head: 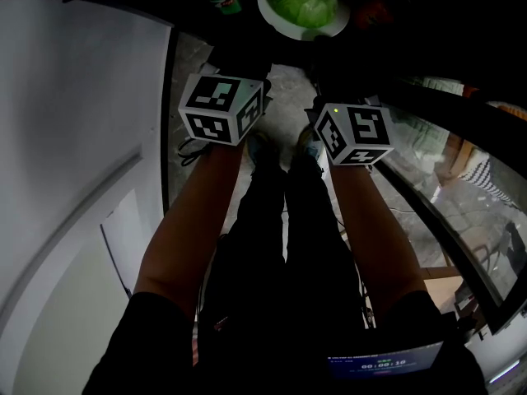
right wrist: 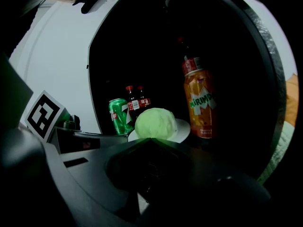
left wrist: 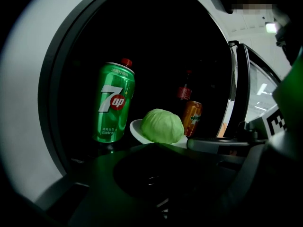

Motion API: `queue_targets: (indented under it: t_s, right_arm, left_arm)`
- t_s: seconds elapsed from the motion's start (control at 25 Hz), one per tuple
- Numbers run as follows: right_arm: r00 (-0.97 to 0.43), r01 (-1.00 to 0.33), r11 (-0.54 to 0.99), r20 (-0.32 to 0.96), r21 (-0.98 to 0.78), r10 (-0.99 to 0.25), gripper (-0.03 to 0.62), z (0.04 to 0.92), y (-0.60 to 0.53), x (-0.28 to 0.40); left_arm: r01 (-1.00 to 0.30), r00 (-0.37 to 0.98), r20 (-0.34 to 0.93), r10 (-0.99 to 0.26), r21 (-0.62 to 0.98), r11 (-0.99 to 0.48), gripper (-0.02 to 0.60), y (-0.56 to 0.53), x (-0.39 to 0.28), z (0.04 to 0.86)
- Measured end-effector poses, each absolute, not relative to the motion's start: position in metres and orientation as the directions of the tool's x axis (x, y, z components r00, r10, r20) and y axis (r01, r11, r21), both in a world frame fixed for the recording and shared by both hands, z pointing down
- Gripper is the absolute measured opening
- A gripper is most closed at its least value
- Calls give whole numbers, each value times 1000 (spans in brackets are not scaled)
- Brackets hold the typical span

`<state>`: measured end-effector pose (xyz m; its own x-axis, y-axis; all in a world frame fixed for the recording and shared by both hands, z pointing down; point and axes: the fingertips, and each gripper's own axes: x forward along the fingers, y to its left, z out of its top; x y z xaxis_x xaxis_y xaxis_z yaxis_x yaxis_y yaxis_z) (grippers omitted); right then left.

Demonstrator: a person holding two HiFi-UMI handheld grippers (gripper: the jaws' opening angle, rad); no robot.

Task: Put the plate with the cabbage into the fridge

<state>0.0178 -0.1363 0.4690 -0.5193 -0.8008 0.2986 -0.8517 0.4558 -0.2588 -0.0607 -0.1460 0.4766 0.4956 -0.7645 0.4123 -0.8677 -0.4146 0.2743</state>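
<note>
**Plate and cabbage inside the fridge, both grippers closed and empty**

- Far left, head view: a white panel (head: 74,179) runs alongside the dark fridge (left wrist: 156,37) opening.
- Left hand-held gripper (left wrist: 154,145): clenched. Its jaws meet at a single tip with nothing between them. Its marker cube (head: 221,108) sits above the person's left forearm, well back from the plate.
- Green 7up can (left wrist: 115,103): upright in the fridge, just left of the plate. Two small red-capped cola bottles (right wrist: 137,100) stand behind it.
- Plate (left wrist: 135,129): white, lying flat inside the fridge between the green can and the orange can. Neither gripper touches it.
- Cabbage (left wrist: 163,126): pale green and round, lying on the plate and covering most of it.
- Orange can (left wrist: 191,118): upright just right of the plate, with a dark bottle with a red label (left wrist: 184,90) behind it.
- Right hand-held gripper (right wrist: 150,140): clenched too, jaws drawn to a point and empty. The tip lines up in front of the cabbage but stays short of it. Its marker cube (head: 354,134) sits level with the left one, near it.
- Far right: a glass door (head: 461,196) stands open, showing reflections.
</note>
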Motion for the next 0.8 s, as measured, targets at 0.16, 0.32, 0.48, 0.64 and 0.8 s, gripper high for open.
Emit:
queue_targets:
  t_s: [0.16, 0.32, 0.48, 0.64, 0.8]
  right_arm:
    - [-528, -847, 464, 301, -261, -794, 8, 470, -137, 18]
    - [-541, -838, 476, 295, -267, -787, 8, 457, -127, 18]
    - [-581, -812, 525, 269, -255, -768, 8, 428, -109, 9]
    - [-607, -793, 556, 253, -248, -753, 8, 393, -89, 12]
    - [-624, -780, 576, 228, -244, -748, 8, 349, -67, 15]
  left_arm:
    - [-868, 495, 412, -765, 276, -413, 5, -147, -63, 477]
    - [-869, 494, 404, -770, 273, -414, 5, -140, -70, 467]
    - [-870, 493, 382, -782, 243, -429, 5, -133, -79, 440]
    - [-862, 507, 362, -783, 217, -458, 5, -115, -77, 402]
    - [-848, 529, 343, -776, 177, -500, 5, -80, -72, 353]
